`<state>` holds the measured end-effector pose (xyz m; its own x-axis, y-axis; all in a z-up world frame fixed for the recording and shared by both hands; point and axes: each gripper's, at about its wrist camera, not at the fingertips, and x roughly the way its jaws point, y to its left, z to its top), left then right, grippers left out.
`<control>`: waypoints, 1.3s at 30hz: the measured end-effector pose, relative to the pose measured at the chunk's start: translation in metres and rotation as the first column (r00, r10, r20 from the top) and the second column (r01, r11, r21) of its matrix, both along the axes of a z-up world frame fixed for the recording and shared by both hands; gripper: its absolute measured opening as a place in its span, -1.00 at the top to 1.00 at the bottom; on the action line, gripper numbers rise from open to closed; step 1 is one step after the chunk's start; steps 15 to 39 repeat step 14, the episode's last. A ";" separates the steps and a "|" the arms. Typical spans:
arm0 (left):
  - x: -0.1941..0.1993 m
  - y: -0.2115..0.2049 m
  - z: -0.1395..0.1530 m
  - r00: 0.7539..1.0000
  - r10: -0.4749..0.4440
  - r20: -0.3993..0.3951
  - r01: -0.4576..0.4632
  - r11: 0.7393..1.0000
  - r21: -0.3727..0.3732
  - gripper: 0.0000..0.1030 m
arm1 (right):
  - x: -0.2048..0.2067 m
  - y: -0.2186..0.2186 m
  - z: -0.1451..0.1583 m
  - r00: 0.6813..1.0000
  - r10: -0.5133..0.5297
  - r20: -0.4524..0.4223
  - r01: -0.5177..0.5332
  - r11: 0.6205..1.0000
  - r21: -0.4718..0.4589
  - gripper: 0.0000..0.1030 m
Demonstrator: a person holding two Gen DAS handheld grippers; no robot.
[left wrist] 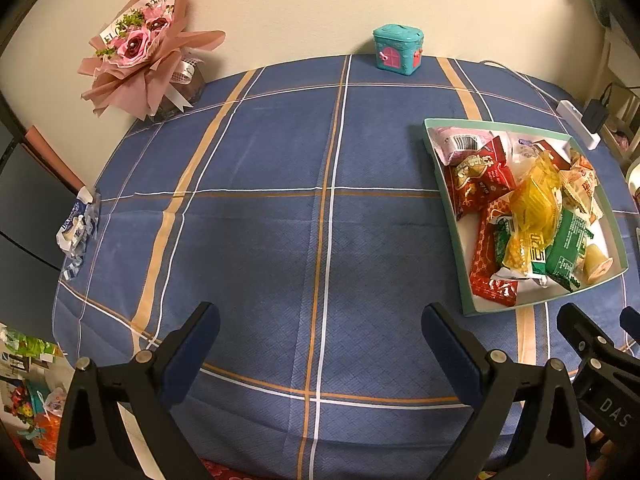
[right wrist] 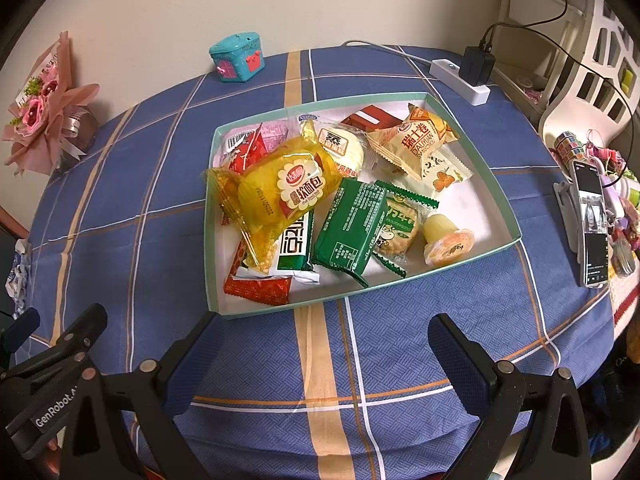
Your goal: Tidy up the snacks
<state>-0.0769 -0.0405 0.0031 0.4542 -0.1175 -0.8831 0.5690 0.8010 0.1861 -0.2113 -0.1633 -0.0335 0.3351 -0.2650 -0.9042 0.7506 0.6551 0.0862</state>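
Snack tray (right wrist: 472,152) on tablecloth (left wrist: 280,240), both grippers empty
L gripper (left wrist: 320,320) fingers spread, tray off to its right; R gripper (right wrist: 320,328) spread, tray just ahead

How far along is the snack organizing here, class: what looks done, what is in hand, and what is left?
Done: the snacks lie gathered in the box, though heaped loosely, the yellow bread pack on top. In hand: nothing; the left gripper and right gripper are both open and empty above the tablecloth. Left: possibly sorting the heap; one crumpled wrapper sits at the table's edge.
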 end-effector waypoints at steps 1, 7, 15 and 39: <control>0.000 0.000 0.000 1.000 0.000 -0.003 0.000 1.000 -0.002 -0.96 | 0.000 0.000 0.000 1.000 0.000 0.000 0.000 1.000 0.000 -1.00; -0.001 0.001 0.003 1.000 -0.004 -0.004 0.004 1.000 -0.031 -0.96 | -0.001 0.000 -0.002 1.000 0.000 0.000 0.000 1.000 0.001 -1.00; 0.001 0.004 0.006 1.000 0.006 -0.002 -0.007 0.998 -0.062 -0.96 | 0.000 0.000 -0.002 1.000 -0.001 -0.001 0.001 1.000 0.002 -1.00; 0.001 0.004 0.006 1.000 0.006 -0.002 -0.007 0.998 -0.062 -0.96 | 0.000 0.000 -0.002 1.000 -0.001 -0.001 0.001 1.000 0.002 -1.00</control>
